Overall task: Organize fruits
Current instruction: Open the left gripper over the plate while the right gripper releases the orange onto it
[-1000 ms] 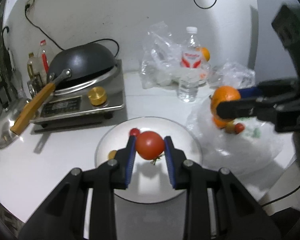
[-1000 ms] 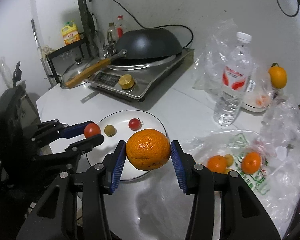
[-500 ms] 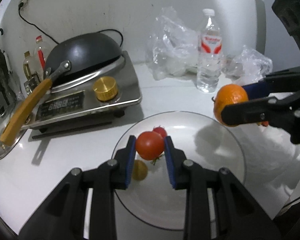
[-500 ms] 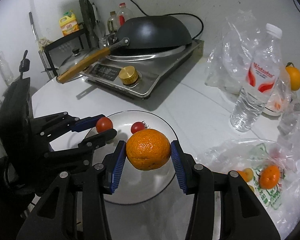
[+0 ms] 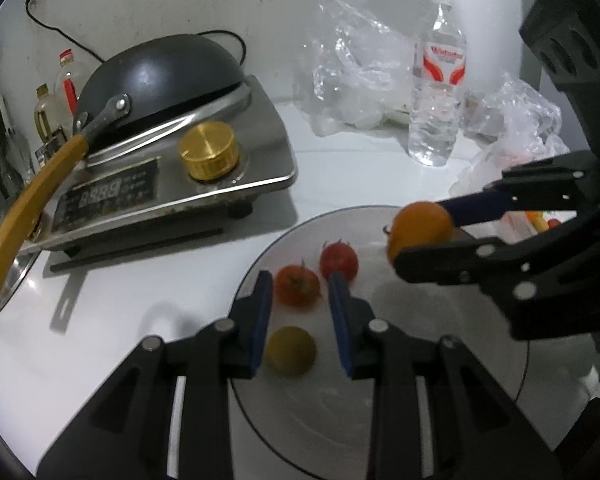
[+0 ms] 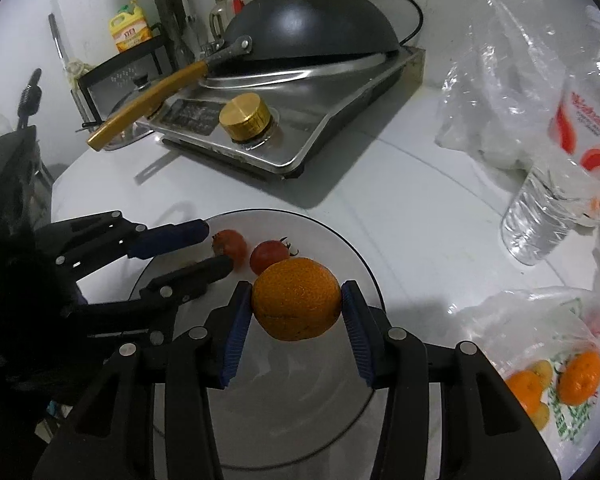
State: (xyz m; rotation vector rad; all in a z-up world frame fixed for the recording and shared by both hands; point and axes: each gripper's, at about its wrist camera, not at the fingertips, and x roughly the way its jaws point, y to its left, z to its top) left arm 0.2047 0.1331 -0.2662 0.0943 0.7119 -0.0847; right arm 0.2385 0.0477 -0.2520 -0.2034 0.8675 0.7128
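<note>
Two fruits sit in tongs above the round white plate (image 5: 480,400). The right tongs (image 6: 297,292) are clenched on a round orange mandarin (image 6: 296,298) with pitted, dimpled peel and a dark blemish low on one side; their blue pads press its two flanks and it hangs over the middle of the plate. The left tongs (image 5: 299,284) are closed narrowly, with a small red tomato (image 5: 297,290) bearing a dried green stalk between their tips, low over the plate's left part; whether it touches the plate cannot be told. Just beside it, towards the mandarin, lies a darker red cherry tomato (image 5: 339,261) with its stalk up, and nearer the left wrist camera lies a small yellow-green round fruit (image 5: 292,350), both on the plate. Round about is the white tabletop (image 5: 140,300). Behind the plate stands a stainless steel cooker (image 5: 260,140) with a brass knob (image 5: 209,152) and a black wok (image 5: 160,76) with a yellow-brown handle. To the right stand a clear water bottle (image 5: 438,92) with a red-and-white label and a crumpled clear plastic bag (image 6: 540,320) holding more small oranges (image 6: 580,376).
</note>
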